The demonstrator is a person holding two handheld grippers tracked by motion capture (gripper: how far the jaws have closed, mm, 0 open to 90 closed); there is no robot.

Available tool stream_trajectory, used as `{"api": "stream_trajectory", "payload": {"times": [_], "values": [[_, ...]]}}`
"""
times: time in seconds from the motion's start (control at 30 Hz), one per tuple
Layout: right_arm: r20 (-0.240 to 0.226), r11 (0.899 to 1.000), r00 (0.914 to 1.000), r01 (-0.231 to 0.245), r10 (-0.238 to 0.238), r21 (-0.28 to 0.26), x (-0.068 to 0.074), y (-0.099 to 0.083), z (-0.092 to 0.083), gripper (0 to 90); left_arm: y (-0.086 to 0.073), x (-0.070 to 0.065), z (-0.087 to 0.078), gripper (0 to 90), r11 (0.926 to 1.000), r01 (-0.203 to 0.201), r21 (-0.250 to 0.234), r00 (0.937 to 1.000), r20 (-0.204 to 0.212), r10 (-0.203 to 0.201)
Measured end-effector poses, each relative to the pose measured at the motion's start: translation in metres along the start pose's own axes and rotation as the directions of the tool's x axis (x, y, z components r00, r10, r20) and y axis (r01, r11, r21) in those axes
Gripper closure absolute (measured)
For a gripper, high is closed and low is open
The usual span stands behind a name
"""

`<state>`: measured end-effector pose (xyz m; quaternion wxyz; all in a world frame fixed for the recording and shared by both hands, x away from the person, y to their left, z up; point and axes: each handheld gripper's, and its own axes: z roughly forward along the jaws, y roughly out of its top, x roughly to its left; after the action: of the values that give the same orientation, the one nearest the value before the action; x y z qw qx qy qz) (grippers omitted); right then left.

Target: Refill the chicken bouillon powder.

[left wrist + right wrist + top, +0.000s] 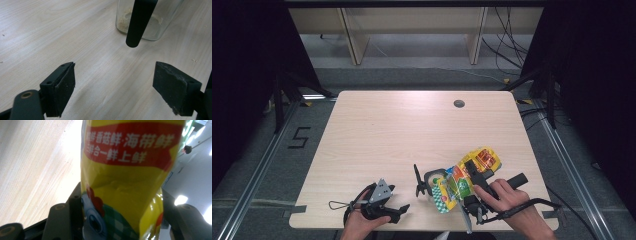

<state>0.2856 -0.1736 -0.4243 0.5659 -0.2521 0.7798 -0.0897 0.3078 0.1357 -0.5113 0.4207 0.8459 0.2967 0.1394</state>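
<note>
Light wooden table (pixel 412 145) in a dark curtained-off bay, grey floor and some pale furniture legs at the far end, cables lying around on the right. Most of the tabletop is bare, everything's happening at the near edge.

The right gripper (pixel 120 220) is clamping a shiny yellow plastic seasoning pouch with a red banner and a cartoon chicken on it (pixel 464 180). In the right gripper view the pouch (pixel 130 182) is sitting squarely between the two black jaws and they're pinching it in from both sides, so that's a firm hold. From the high view the pouch is being held tilted near the right front of the table, its lower end pointing toward a clear square glass jar (pixel 435 181) just to its left. The jar (pixel 147 22) has a bit of pale powder on its bottom.

The left gripper (pixel 387 207) is hanging out near the front edge, left of the jar, jaws spread wide with nothing between them, just wood grain underneath.

Looks to me like the pouring step: pouch is getting tipped at the jar mouth. Next move probably calls for lining the pouch's opening right over the jar and tilting more, and maybe the free left gripper steadying the jar so it's not sliding or tipping.
</note>
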Motion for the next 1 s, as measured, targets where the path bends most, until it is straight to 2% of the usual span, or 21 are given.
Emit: {"api": "stream_trajectory", "payload": {"times": [0.1, 0.13, 0.17, 0.2, 0.23, 0.3, 0.33, 0.4, 0.43, 0.47, 0.57, 0.63, 0.67, 0.7, 0.73, 0.8, 0.83, 0.87, 0.9, 0.97, 1.0], "values": [[0.001, 1.0, 1.0, 0.006, -0.006, 0.001, -0.001, 0.0, 0.0, 43.1, 0.0, 0.0, 0.0, 17.6, 1.0, 0.006, 0.005, 1.0, 0.001, -0.006], [-0.007, 1.0, 0.9999, -0.015, 0.015, 0.024, 0.0, 0.001, -0.001, 43.1, -0.001, -0.003, 0.002, 17.6, 0.9991, 0.039, -0.014, 0.9992, 0.003, -0.039], [-0.004, 0.999, 0.9999, -0.016, 0.016, 0.029, 0.001, 0.004, 0.0, 43.1, -0.001, -0.002, 0.003, 17.6, 0.9992, 0.038, -0.009, 0.9993, 0.004, -0.038], [0.008, 1.0, 0.9999, 0.009, -0.009, 0.012, 0.0, 0.006, 0.001, 43.2, 0.0, 0.0, 0.002, 17.6, 1.0, 0.004, 0.003, 1.0, 0.002, -0.004], [-0.005, 1.0, 0.9998, -0.019, 0.019, 0.019, 0.001, 0.007, 0.001, 43.3, 0.0, 0.0, 0.003, 17.6, 1.0, 0.008, 0.003, 1.0, 0.001, -0.008], [0.009, 0.999, 0.9994, 0.033, -0.033, -0.001, -0.004, 0.006, 0.001, 43.3, -0.001, -0.003, 0.003, 17.6, 0.9984, 0.052, -0.02, 0.9986, 0.006, -0.052], [0.001, 1.0, 1.0, -0.003, 0.003, 0.02, -0.002, 0.004, 0.0, 43.4, 0.0, -0.003, 0.002, 17.5, 0.9991, 0.038, -0.02, 0.9993, 0.005, -0.038], [0.011, 1.0, 0.9999, -0.01, 0.01, 0.02, -0.001, 0.001, 0.0, 43.4, 0.0, -0.002, 0.002, 17.5, 0.9984, 0.054, -0.016, 0.9985, 0.003, -0.054], [0.009, 1.0, 0.9997, 0.023, -0.023, 0.015, -0.004, 0.001, 0.001, 43.4, 0.0, -0.001, 0.002, 17.6, 0.9992, 0.036, -0.019, 0.9993, 0.006, -0.036], [0.01, 1.0, 0.9996, 0.026, -0.026, 0.014, -0.004, 0.0, 0.001, 43.4, -0.001, -0.001, 0.002, 17.6, 0.9993, 0.032, -0.02, 0.9995, 0.006, -0.032], [0.012, 1.0, 0.9998, 0.013, -0.013, 0.008, -0.003, 0.001, 0.0, 43.4, -0.001, -0.002, 0.002, 17.6, 0.9984, 0.055, -0.016, 0.9985, 0.003, -0.055], [-0.006, 0.999, 0.9992, -0.038, 0.038, 0.027, 0.002, 0.001, -0.001, 43.5, -0.001, -0.002, 0.002, 17.5, 0.9985, 0.053, -0.017, 0.9986, 0.002, -0.053], [-0.005, 0.999, 0.9994, -0.034, 0.034, 0.026, 0.001, 0.002, -0.001, 43.5, -0.001, -0.001, 0.001, 17.6, 0.9995, 0.03, -0.012, 0.9995, 0.006, -0.03], [0.016, 1.0, 0.9998, 0.013, -0.013, -0.002, -0.002, 0.002, 0.0, 43.5, -0.001, -0.002, 0.001, 17.6, 0.9993, 0.036, -0.012, 0.9993, -0.001, -0.036], [0.015, 0.999, 0.9994, 0.032, -0.032, -0.002, -0.003, 0.001, -0.001, 43.5, -0.001, -0.002, 0.003, 17.6, 0.9977, 0.057, -0.035, 0.9983, 0.011, -0.057], [0.014, 1.0, 0.9998, 0.017, -0.017, -0.009, -0.003, 0.0, -0.001, 43.5, -0.001, -0.001, 0.001, 17.6, 0.9992, 0.039, -0.007, 0.9992, 0.001, -0.039], [0.01, 1.0, 0.9997, -0.021, 0.021, 0.017, 0.0, 0.0, -0.003, 43.5, -0.001, -0.002, 0.001, 17.6, 0.9989, 0.046, -0.01, 0.999, 0.004, -0.045], [0.029, 0.997, 0.9972, 0.069, -0.069, -0.022, -0.007, -0.001, 0.0, 43.5, -0.001, -0.001, 0.001, 17.6, 0.9994, 0.034, -0.01, 0.9994, 0.01, -0.034], [0.016, 0.999, 0.999, 0.042, -0.042, 0.005, -0.005, -0.002, -0.001, 43.5, -0.001, -0.002, 0.003, 17.5, 0.9982, 0.051, -0.031, 0.9986, 0.012, -0.051], [0.016, 0.999, 0.9993, 0.035, -0.035, 0.01, -0.004, -0.004, -0.001, 43.5, -0.001, -0.002, 0.002, 17.6, 0.9982, 0.054, -0.025, 0.9985, 0.008, -0.054], [0.03, 0.997, 0.9969, 0.073, -0.073, -0.016, -0.008, -0.004, 0.001, 43.5, -0.001, -0.001, 0.001, 17.5, 0.9991, 0.04, -0.01, 0.9992, 0.009, -0.04]]}}
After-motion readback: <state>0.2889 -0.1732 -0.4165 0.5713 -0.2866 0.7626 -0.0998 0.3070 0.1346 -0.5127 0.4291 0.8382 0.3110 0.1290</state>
